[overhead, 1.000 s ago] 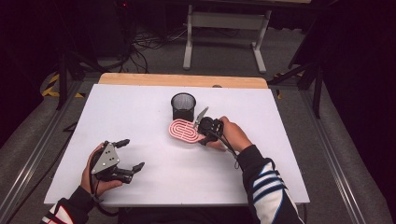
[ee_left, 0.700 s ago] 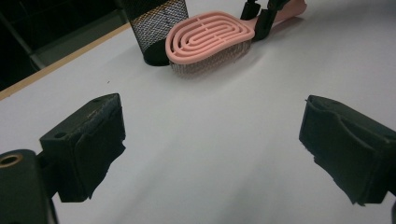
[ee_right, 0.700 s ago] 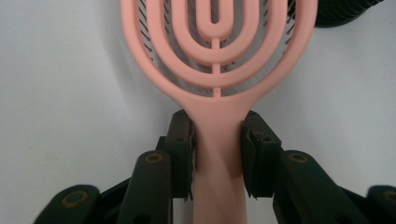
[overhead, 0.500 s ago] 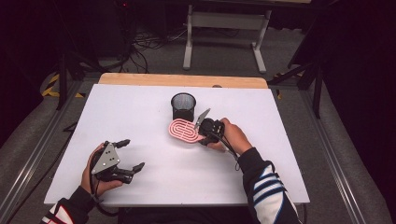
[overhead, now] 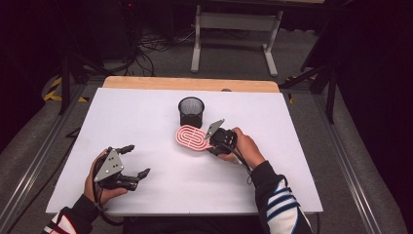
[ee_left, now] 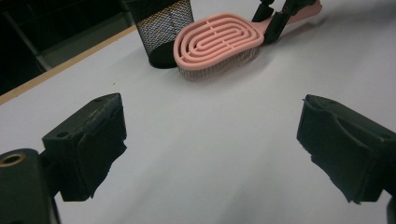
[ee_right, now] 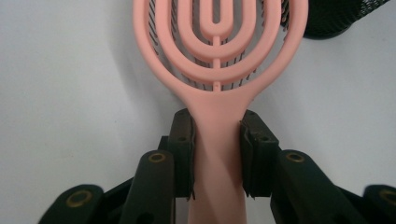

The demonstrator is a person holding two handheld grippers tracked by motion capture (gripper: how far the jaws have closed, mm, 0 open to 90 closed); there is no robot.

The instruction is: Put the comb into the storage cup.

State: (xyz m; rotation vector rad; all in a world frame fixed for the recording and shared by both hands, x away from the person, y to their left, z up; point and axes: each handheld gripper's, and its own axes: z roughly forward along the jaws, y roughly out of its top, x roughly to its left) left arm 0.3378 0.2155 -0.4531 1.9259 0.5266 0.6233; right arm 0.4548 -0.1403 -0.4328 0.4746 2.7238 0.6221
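Observation:
A pink hairbrush (overhead: 191, 138) with an oval slotted head lies bristles down at the table's middle, its head just in front of a black mesh cup (overhead: 190, 111). My right gripper (overhead: 214, 141) is shut on the brush's handle (ee_right: 217, 154), one jaw on each side. The head (ee_right: 219, 46) stretches away from the jaws, with the cup (ee_right: 345, 18) beyond it to the right. My left gripper (overhead: 137, 160) stands open near the front left of the table, with nothing between its jaws. It looks toward the brush (ee_left: 219, 44), the cup (ee_left: 161, 28) and the right gripper (ee_left: 275, 16).
The white table top (overhead: 146, 112) has a wooden strip (overhead: 190, 84) along its far edge. Beyond it the floor holds cables and a metal stand (overhead: 234, 29). Dark frames stand at both sides.

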